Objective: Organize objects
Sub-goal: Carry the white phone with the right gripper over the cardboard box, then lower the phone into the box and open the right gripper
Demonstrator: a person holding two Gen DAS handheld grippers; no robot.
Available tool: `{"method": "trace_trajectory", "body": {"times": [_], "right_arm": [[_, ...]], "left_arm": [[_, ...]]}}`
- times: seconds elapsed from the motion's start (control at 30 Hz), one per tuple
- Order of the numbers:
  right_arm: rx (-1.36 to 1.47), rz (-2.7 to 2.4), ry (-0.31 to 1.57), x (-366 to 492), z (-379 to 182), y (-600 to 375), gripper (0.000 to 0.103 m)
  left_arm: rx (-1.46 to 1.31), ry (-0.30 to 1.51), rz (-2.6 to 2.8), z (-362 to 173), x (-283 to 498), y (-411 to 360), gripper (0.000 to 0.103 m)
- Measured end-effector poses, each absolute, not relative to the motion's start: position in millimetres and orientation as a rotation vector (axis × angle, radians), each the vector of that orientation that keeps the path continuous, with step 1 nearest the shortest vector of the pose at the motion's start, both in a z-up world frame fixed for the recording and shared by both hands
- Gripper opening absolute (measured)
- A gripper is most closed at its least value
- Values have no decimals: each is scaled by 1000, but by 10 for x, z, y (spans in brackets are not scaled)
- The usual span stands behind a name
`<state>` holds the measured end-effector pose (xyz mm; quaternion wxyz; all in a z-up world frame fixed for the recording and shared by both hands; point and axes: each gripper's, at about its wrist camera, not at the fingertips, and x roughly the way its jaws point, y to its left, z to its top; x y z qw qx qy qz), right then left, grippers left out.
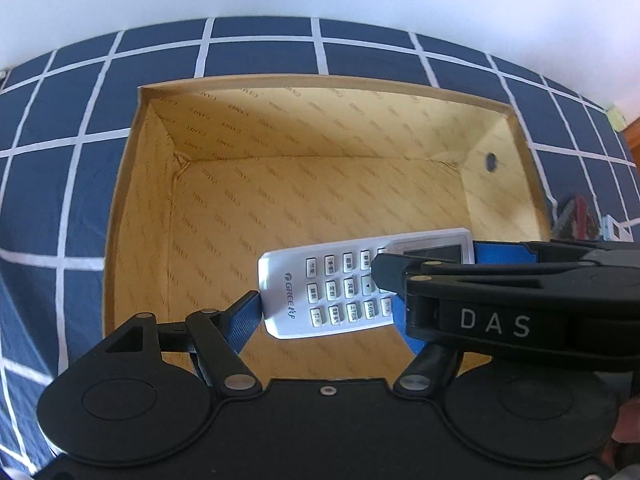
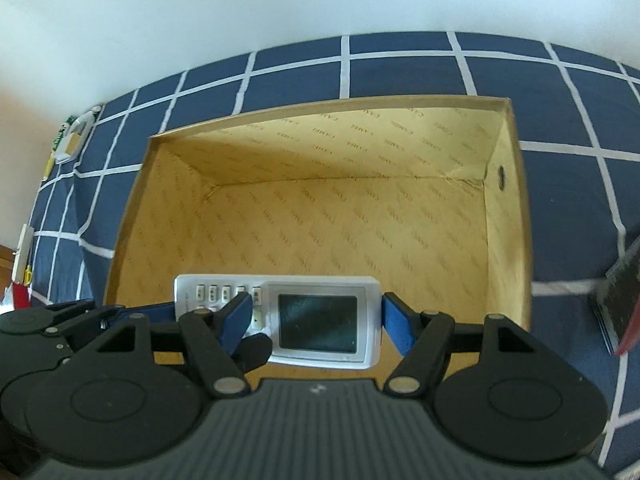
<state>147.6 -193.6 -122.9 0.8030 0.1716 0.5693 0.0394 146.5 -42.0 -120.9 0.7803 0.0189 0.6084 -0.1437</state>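
Remote control held over the open box

At lower centre of the frame, we grip the remote control (image 1: pixel 328 288) with the left gripper (image 1: pixel 326 316) and the right gripper (image 2: pixel 316 320), fingers narrowed on its ends above the cardboard box (image 1: pixel 132 184); judged light, rigid, slippery: hold the long edges.

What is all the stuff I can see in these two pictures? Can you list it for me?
Remote control: one, white, Gree air-conditioner type with a screen, held over the open box.
Cardboard box: one, tan, open, nothing on the floor that shows, on the bedsheet.
Bedsheet: one, navy with white grid lines, under the box.
Wall: white, behind the bed.
Small items: several at the bed's edges, too blurred to name.
Left gripper: black, blue pads, on the remote.
Right gripper: black, blue pads, on the remote's screen end.
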Motion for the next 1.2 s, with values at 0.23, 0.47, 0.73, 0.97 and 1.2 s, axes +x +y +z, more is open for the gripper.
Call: {"method": "trace_trajectory", "body": {"times": [0.23,0.47,0.73,0.97,1.2], "right_arm": [[376,75,1258,1901,-1536,-2021,70],[397,58,1272,2223,-1778,-2135,70],[412,37,1272,2454,-1929,-2252,70],[414,21,1275,2566,-2000,-2265,70],[414,9,1280,2626,-2070,-2264,70]], "left_arm": [[38,1349,-320,-1497,1890,-438,70],[50,1360,-330,-1703,2217,-497,70],[60,1359,-347,-1811,2424,-560,70],[58,1363,-358,-1879,2533,-572,70],[50,1369,-365,-1942,2622,-551,71]]}}
